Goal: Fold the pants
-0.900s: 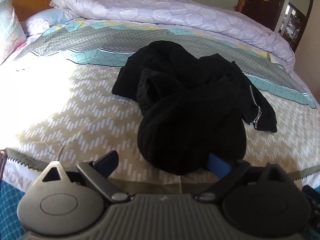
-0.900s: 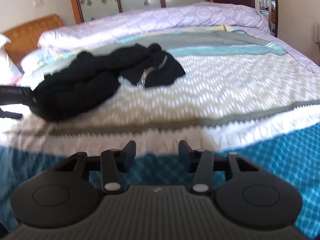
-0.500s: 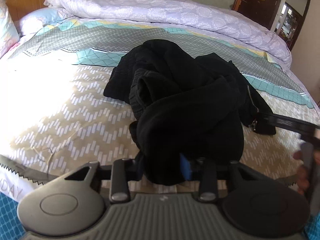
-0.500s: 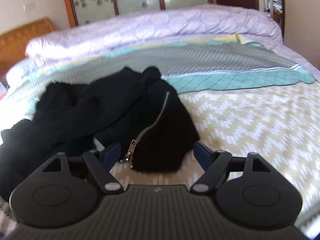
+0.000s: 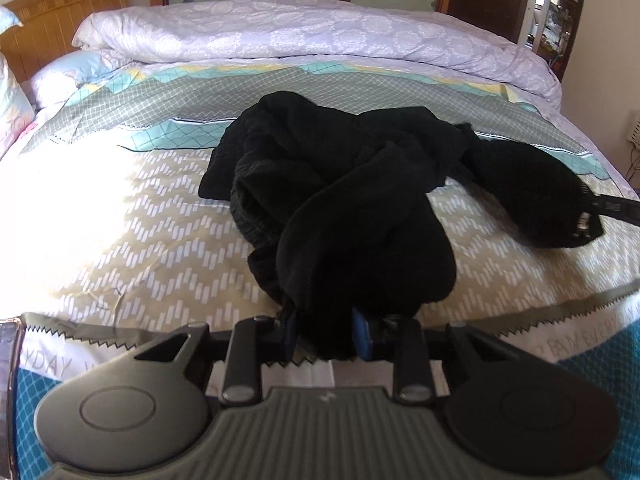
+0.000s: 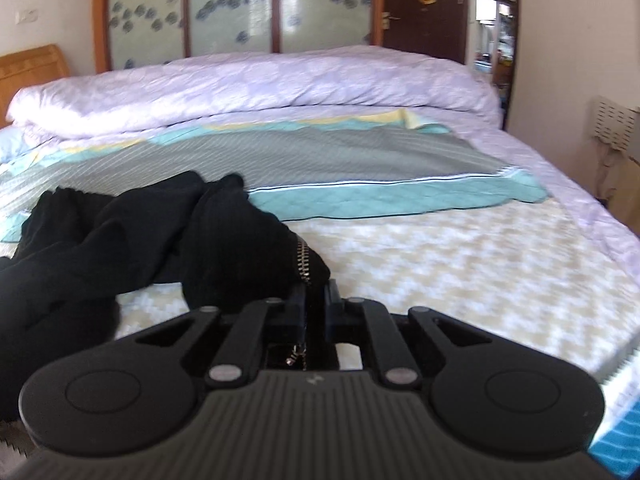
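Observation:
The black pants (image 5: pixel 340 200) lie crumpled on the patterned bed sheet (image 5: pixel 140 232). My left gripper (image 5: pixel 326 334) is shut on a bunched end of the pants near the bed's front edge. My right gripper (image 6: pixel 314 312) is shut on another end of the pants (image 6: pixel 224 240), right at its metal zipper (image 6: pixel 302 260). In the left wrist view the right gripper shows as a dark bar (image 5: pixel 616 210) at the far right, with the zippered end (image 5: pixel 540 200) stretched toward it.
A rolled lilac duvet (image 5: pixel 320 40) lies along the far side of the bed. Pillows (image 5: pixel 16 92) and a wooden headboard (image 5: pixel 60 24) are at the left. A wall and dark door (image 6: pixel 424 4) stand behind; a white rack (image 6: pixel 616 128) is at the right.
Both grippers have closed on the pants. The right gripper moved in from the bed's edge to the zippered end and pulled it out to the right. The left drew its end toward the front edge.

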